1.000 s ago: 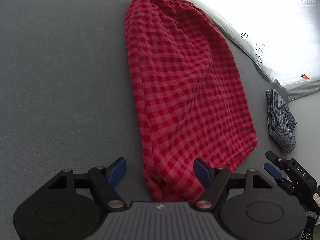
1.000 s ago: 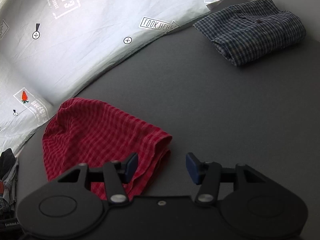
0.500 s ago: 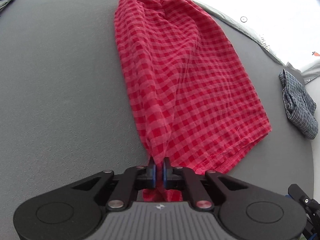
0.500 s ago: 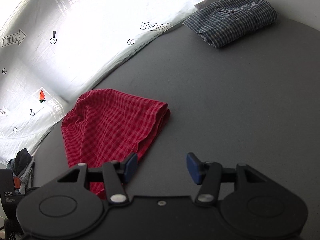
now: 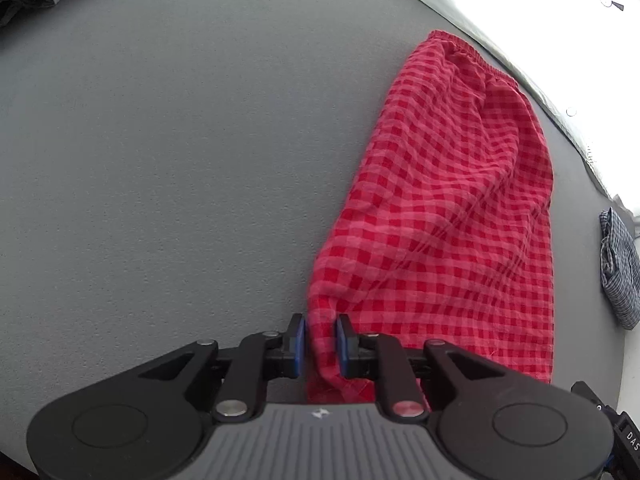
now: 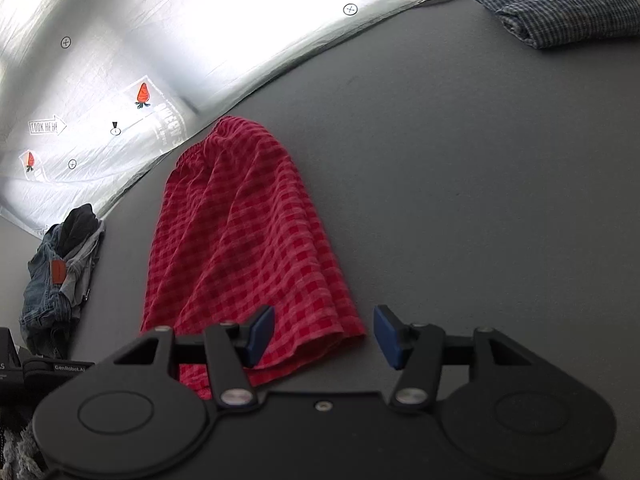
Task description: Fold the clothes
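Red checked shorts (image 5: 448,216) lie lengthwise on the grey table, waistband at the far end near the white sheet. My left gripper (image 5: 320,344) is shut on the near left hem corner and bunches the cloth between its blue pads. In the right wrist view the shorts (image 6: 240,248) stretch away from me. My right gripper (image 6: 324,336) is open and empty, with the near right hem corner between its jaws; its left pad (image 6: 260,334) is over the cloth.
A folded blue checked shirt (image 6: 560,4) lies at the far right, also seen in the left wrist view (image 5: 620,264). A pile of jeans and dark clothes (image 6: 60,264) sits at the left. A white printed sheet (image 6: 200,40) borders the table's far edge.
My left gripper closed on the hem corner and has pulled it left, so the shorts now slant. My right gripper moved closer to the right hem corner, still open.
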`<state>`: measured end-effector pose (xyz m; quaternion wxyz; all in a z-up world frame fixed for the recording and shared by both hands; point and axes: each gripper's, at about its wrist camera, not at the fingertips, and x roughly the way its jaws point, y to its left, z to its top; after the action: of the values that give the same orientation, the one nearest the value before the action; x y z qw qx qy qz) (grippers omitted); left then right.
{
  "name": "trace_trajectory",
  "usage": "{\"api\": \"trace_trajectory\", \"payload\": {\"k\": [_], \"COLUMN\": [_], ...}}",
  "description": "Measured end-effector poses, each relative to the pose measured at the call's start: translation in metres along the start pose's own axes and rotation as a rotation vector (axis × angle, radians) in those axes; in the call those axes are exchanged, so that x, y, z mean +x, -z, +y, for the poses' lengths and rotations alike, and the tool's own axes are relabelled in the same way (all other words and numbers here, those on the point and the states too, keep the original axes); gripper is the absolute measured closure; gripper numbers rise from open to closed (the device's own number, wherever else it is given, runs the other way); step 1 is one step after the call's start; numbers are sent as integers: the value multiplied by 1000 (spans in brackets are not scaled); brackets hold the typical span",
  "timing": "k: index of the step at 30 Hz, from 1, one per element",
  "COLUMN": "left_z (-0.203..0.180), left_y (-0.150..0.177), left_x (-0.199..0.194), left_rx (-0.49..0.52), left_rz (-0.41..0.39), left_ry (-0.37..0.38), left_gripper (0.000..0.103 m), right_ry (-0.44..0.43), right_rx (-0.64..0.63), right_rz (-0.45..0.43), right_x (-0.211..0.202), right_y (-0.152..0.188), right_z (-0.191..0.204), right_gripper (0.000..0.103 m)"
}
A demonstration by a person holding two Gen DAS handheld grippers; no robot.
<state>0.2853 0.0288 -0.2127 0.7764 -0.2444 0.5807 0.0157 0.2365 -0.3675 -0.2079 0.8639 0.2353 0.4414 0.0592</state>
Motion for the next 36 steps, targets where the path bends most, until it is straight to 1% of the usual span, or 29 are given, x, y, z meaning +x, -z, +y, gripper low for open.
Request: {"api": "trace_trajectory", "payload": {"k": [2,3,4,5,6,7,9,11,12,14,15,16,18,20,21,22,23,25,26,27,28,29,30,31,34,35,36], "left_z": [6,5,4,1,0,-1,-5,-15,-18,-20,-21,-22,-22,-23,-26,-32,-38,-53,-60,-64,-67,-70,-74,-77,-75,-69,-64], "left_y": [1,3,4,6,8,11,17,25,30,40,43,42,38,33,30,27,22,9,1,-7,-15,-22,-24,-24,-13,-11,-9], "left_x": [-9,-12,-14,-15,-15,-16,-12,-3,0,3,2,0,-9,-24,-33,-40,-44,-40,-35,-26,-13,0,14,26,43,45,45], "left_rx": [-4,13,31,56,81,105,165,277,332,418,439,444,433,417,417,421,429,419,396,340,287,249,254,261,302,304,311], "left_rz": [-23,-39,-54,-64,-74,-77,-73,-65,-67,-74,-75,-73,-76,-132,-184,-243,-293,-367,-400,-414,-391,-367,-340,-319,-301,-297,-309], "left_ry": [9,-9,-27,-41,-53,-59,-69,-101,-128,-168,-177,-181,-175,-137,-100,-57,-24,-1,4,15,35,43,20,-4,-83,-97,-97], "left_gripper": [70,67,65,65,65,65,65,61,60,58,57,55,54,55,54,52,49,49,49,50,51,54,59,66,66,67,67], "right_ry": [-4,10,38,65,79,94,170,263,290,323,348,368,398,393,376,357,316,230,183,142,94,66,58,59,94,104,114], "right_rx": [-96,-136,-171,-205,-214,-224,-274,-390,-404,-383,-361,-351,-340,-364,-399,-435,-502,-635,-662,-660,-649,-634,-625,-619,-620,-615,-610], "right_rz": [36,47,45,43,35,27,-1,8,18,70,101,105,69,2,-39,-79,-112,-178,-178,-174,-162,-141,-126,-109,-82,-71,-63], "right_x": [16,21,25,29,27,25,18,15,16,19,22,20,10,2,-1,-3,0,5,14,22,34,54,68,80,96,96,95], "right_y": [1,1,0,0,0,0,0,6,8,9,10,10,9,3,0,-3,-5,-10,-12,-14,-15,-15,-14,-13,-8,-7,-6], "right_z": [18,26,33,40,42,45,50,56,54,46,40,38,38,45,53,61,74,99,111,117,123,131,134,135,134,129,124], "right_gripper": [49,63,85,94,96,97,98,98,98,98,98,97,93,90,89,90,91,91,91,91,91,91,91,91,91,91,91]}}
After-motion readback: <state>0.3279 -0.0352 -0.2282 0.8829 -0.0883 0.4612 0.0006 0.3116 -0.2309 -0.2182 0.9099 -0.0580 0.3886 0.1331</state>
